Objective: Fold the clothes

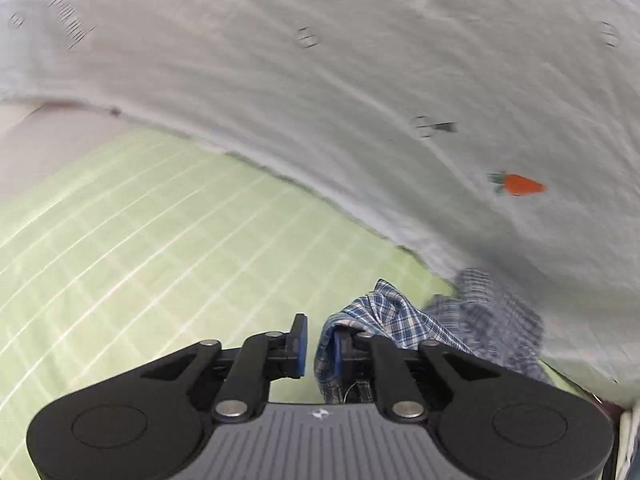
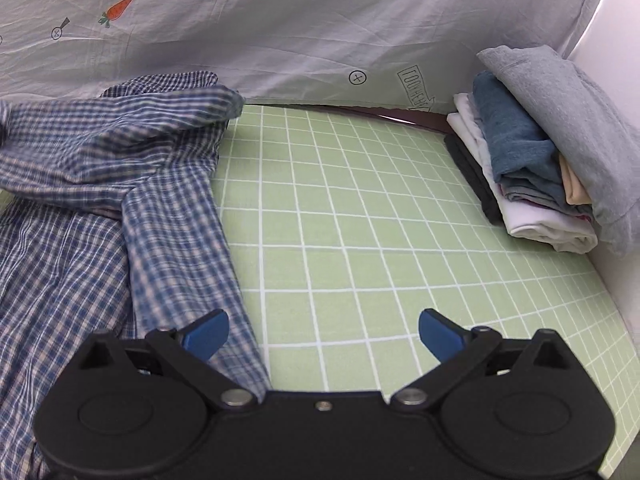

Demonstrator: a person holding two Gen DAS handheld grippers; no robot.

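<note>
A blue-and-white plaid shirt [image 2: 100, 184] lies crumpled on the left of the green grid sheet [image 2: 360, 240], one long strip of it running toward me. My right gripper [image 2: 322, 332] is open wide just above the sheet, its left finger over the shirt's edge and nothing between the pads. In the left wrist view, my left gripper [image 1: 320, 344] has its jaws a little apart with green sheet showing through the gap. A fold of the plaid shirt [image 1: 384, 316] drapes over the right finger and hides its pad; the left pad is bare.
A pale bedcover printed with a carrot [image 2: 280, 20] runs along the far side, also filling the upper left wrist view [image 1: 320, 80]. A stack of folded clothes [image 2: 532, 168] leans against the white wall at the right. Green grid sheet [image 1: 140, 240] lies bare at left.
</note>
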